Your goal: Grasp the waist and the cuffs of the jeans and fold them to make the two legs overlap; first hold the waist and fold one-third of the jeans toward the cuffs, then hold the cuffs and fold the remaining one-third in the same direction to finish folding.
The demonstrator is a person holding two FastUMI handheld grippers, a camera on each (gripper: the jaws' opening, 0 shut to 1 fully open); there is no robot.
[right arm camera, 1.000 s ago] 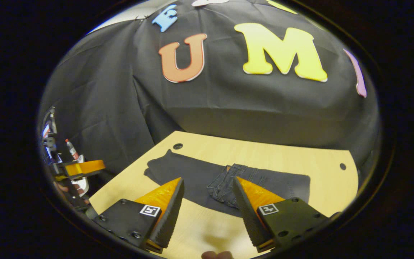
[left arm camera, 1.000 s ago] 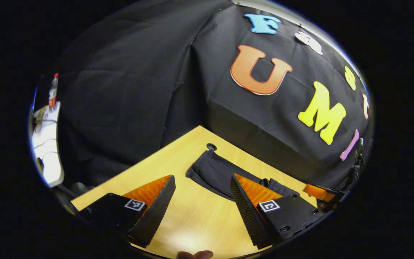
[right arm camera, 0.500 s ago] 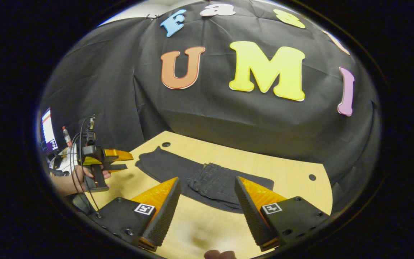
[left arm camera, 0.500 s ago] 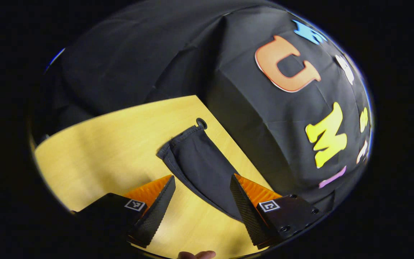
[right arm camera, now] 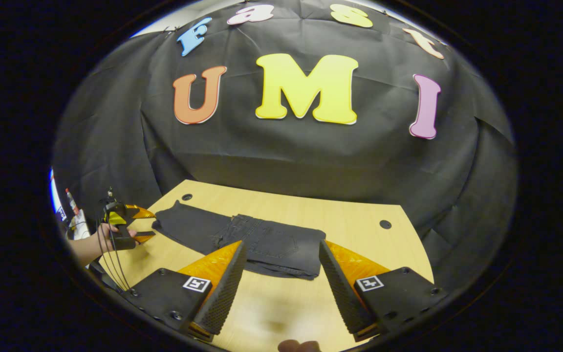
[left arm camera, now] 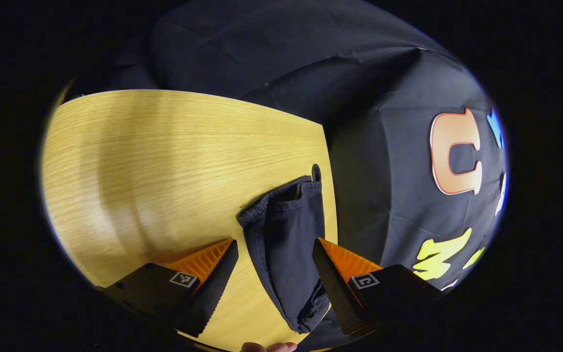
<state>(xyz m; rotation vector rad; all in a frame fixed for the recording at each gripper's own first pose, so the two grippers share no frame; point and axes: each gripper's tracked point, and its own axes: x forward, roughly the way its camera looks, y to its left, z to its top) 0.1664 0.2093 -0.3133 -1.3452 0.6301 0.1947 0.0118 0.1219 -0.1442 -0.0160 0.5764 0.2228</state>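
Dark jeans (right arm camera: pixel 262 242) lie flat on the wooden table (right arm camera: pixel 359 244), with the waist part and its pocket folded over onto the legs. The cuffs (right arm camera: pixel 169 222) point left in the right gripper view. In the left gripper view the cuffs (left arm camera: pixel 281 205) lie just ahead, and the legs run back between the fingers of my left gripper (left arm camera: pixel 274 288), which is open and above the cloth. That left gripper (right arm camera: pixel 152 226) also shows farther off, held by a hand (right arm camera: pixel 103 239) beside the cuffs. My right gripper (right arm camera: pixel 281 288) is open and holds nothing, just short of the folded edge.
The table has small round holes (right arm camera: pixel 385 224), one right by the cuffs (left arm camera: pixel 316 172). The black cloth wall stands close behind the table's far edge. A bottle (right arm camera: pixel 70 198) and white gear sit off the table at the far left. Bare wood (left arm camera: pixel 164 161) stretches left of the cuffs.
My left gripper has swung round and closed in on the cuffs, which now lie between its open fingers. My right gripper has shifted right along the jeans, still open.
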